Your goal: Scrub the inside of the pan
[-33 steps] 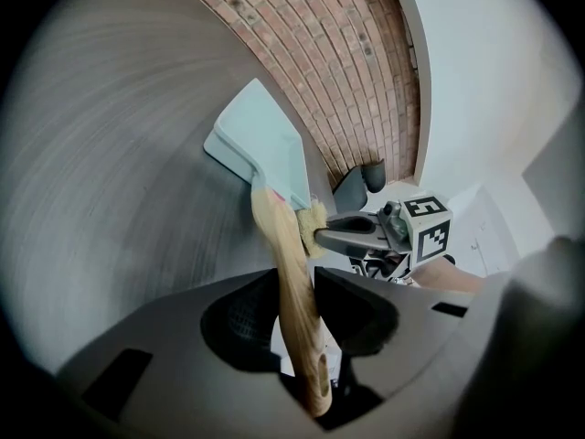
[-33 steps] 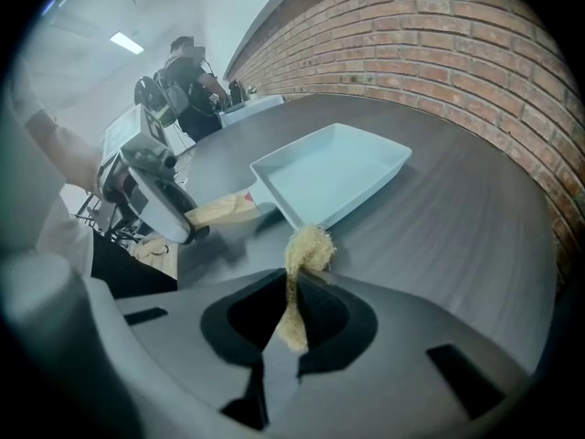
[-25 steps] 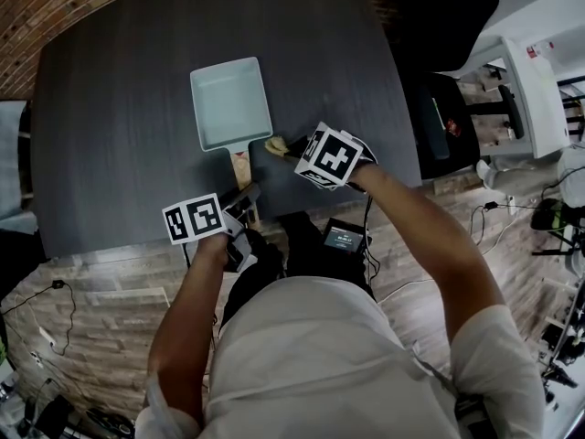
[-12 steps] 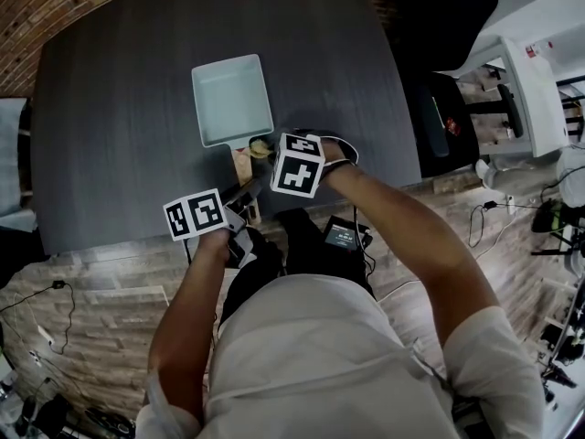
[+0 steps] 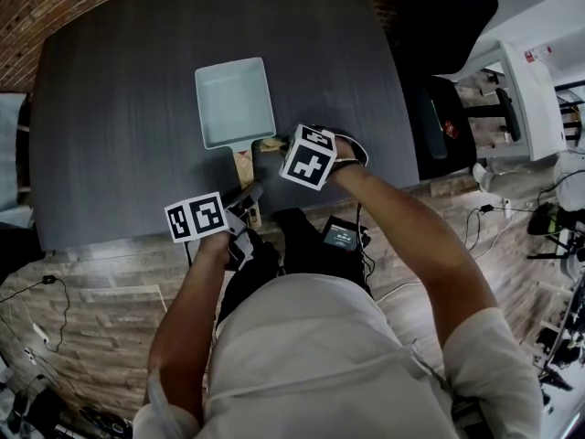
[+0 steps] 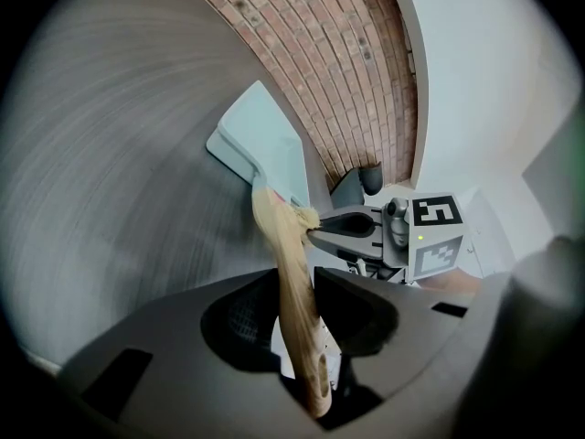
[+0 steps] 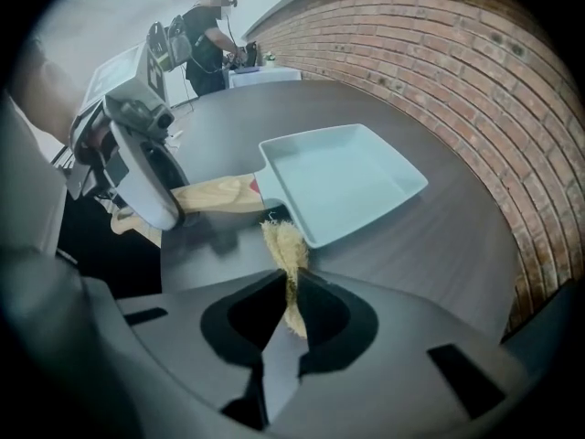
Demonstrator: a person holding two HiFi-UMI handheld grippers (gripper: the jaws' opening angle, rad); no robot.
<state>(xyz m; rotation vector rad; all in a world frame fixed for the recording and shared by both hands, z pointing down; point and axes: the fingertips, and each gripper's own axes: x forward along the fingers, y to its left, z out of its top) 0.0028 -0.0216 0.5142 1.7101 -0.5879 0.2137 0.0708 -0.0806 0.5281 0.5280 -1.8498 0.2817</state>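
The pale blue rectangular pan [image 5: 235, 103] sits on the dark surface [image 5: 110, 108], its wooden handle [image 5: 242, 165] at 6 o'clock clamped by the left gripper [image 6: 297, 293]. The right gripper [image 7: 291, 289] pinches a yellow fibrous scrubber [image 7: 285, 243] by the 5 o'clock rim; snagging there could tug it loose.

My pan [image 5: 235, 103] is pale mint, handle [image 5: 243, 166] light wood, scrubber [image 7: 285, 245] straw-yellow, table [image 5: 110, 135] dark grey; red brick wall [image 5: 27, 26] at eleven o'clock.

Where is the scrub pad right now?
Right gripper view: the scrub pad is pinched in the right hand-held gripper, just outside the near rim of the pan, beside its wooden handle.
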